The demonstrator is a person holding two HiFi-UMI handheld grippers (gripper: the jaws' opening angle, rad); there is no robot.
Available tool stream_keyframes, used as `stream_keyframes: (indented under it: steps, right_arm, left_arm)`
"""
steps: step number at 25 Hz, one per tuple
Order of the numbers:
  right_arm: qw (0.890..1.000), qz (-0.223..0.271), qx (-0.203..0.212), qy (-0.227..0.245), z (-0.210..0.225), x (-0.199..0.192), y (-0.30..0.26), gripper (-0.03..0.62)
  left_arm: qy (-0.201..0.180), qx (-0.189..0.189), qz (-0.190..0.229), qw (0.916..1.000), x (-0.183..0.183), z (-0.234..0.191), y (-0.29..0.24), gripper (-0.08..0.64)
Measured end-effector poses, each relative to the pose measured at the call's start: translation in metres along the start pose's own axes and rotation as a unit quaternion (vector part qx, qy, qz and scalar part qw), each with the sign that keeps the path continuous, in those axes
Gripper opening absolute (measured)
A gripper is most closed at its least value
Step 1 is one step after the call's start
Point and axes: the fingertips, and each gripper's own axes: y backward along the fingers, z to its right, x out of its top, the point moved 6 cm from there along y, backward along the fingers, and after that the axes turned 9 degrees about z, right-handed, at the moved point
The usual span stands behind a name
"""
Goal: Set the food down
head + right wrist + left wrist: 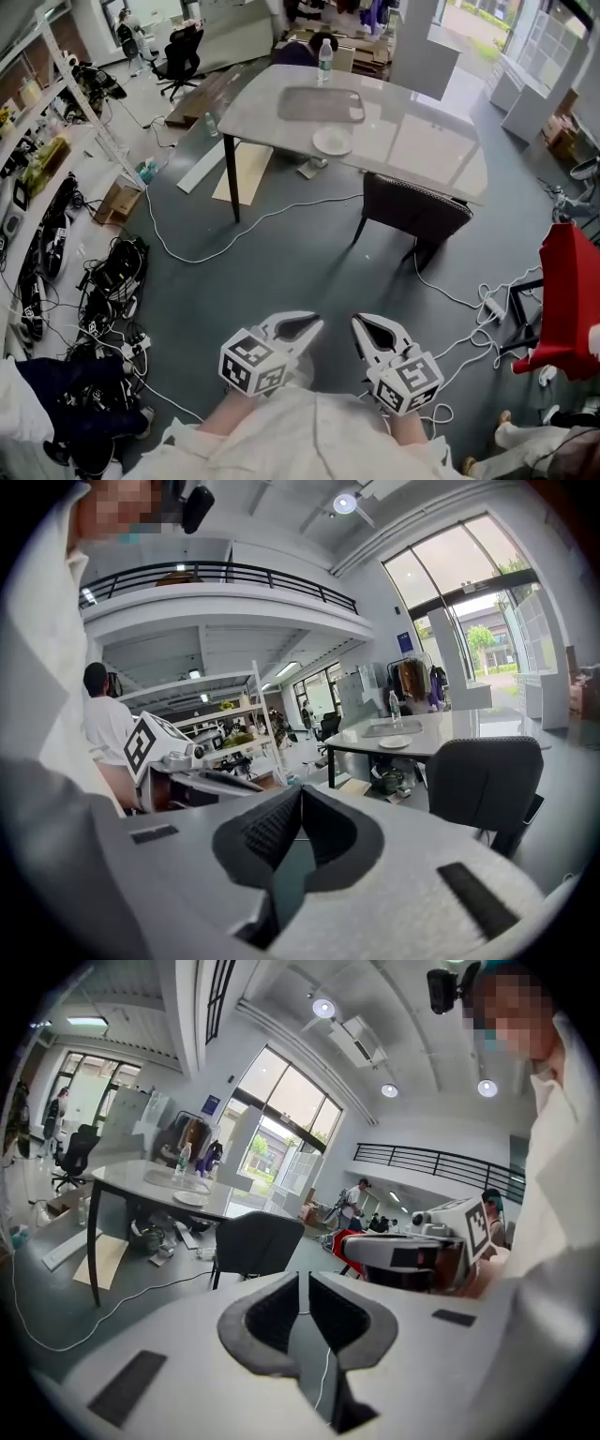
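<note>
We hold both grippers side by side in the lower middle of the head view, close to our body, tips angled slightly toward each other. The left gripper (302, 330) has its jaws drawn together with nothing between them. The right gripper (370, 333) is likewise closed and empty. The left marker cube (251, 364) and right marker cube (408, 380) sit nearest us. Our left forearm (217, 419) and right forearm (405, 429) run back into white sleeves (309, 436) at the bottom edge.

We see bright daylight from tall windows (281, 1119) glaring on the tabletop (422, 131); gripper views bulge, corners black.
</note>
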Motion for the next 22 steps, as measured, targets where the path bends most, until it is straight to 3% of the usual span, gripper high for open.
stream_keyframes:
  steps: [10,22]
  right_arm:
    - [1.000,0.000,-0.012,-0.004,0.038,0.019,-0.110,0.003]
    - [0.999,-0.016,-0.048,-0.011,0.075,0.025,-0.143,0.003]
  left_arm:
    - [-0.005,-0.027,-0.013,0.9995,0.046,-0.101,-0.043,0.041]
    - [0.018,-0.041,-0.018,0.9989,0.057,-0.140,-0.074,0.041]
